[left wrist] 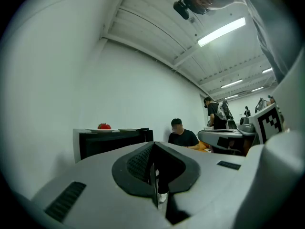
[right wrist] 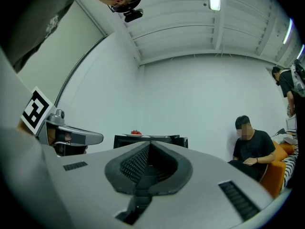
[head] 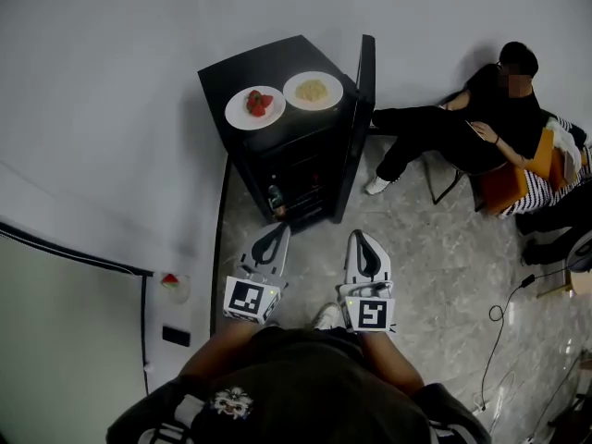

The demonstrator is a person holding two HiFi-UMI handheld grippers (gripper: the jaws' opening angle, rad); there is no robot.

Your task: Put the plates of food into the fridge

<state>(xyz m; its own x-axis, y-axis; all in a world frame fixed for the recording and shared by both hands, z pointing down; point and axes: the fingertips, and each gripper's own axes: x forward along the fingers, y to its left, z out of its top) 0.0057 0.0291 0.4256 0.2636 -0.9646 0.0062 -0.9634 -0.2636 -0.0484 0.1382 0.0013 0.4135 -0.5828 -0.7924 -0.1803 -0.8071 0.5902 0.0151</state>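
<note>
Head view: two plates of food sit side by side on top of one black fridge (head: 296,160), its door (head: 363,100) swung open. The red-fruit plate (head: 255,107) lies straight ahead of the left gripper (head: 279,231) fingertips, the yellow-food plate (head: 313,91) ahead between both grippers, both well apart from the tips. Left gripper and right gripper (head: 362,238): fingers pressed together, nothing held. One seated person (head: 462,123) is off right of the right fingers
</note>
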